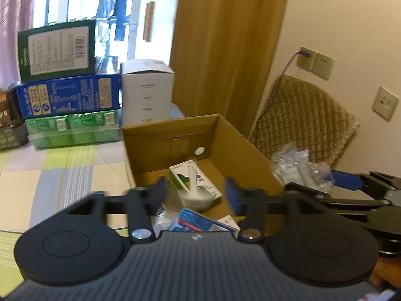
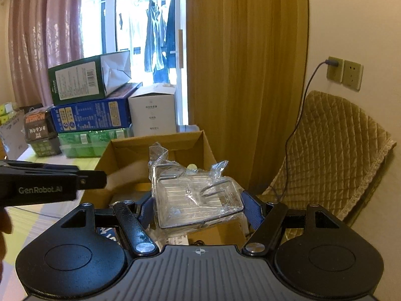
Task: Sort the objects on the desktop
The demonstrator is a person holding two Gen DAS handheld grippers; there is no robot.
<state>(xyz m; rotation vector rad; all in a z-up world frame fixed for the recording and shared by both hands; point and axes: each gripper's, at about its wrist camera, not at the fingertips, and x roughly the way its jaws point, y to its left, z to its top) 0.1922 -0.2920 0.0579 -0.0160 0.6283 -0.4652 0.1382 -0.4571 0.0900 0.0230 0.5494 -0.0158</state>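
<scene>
Right gripper (image 2: 198, 207) clamped across clear, crinkly plastic-wrapped tray (image 2: 198, 200) — light, slippery, probably brittle; left gripper (image 1: 196, 190) wide, empty — above open brown cardboard box (image 1: 240, 145).

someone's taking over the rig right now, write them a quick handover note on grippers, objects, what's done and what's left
Right hand-held gripper: shut on the clear plastic-wrapped item, held over the cardboard box.
Left hand-held gripper: open, empty, above the box.
Done: small packages and a white bowl already lie inside the box.
Left: lower the wrapped item into the box and release. Anything else left to sort is out of view.
</scene>
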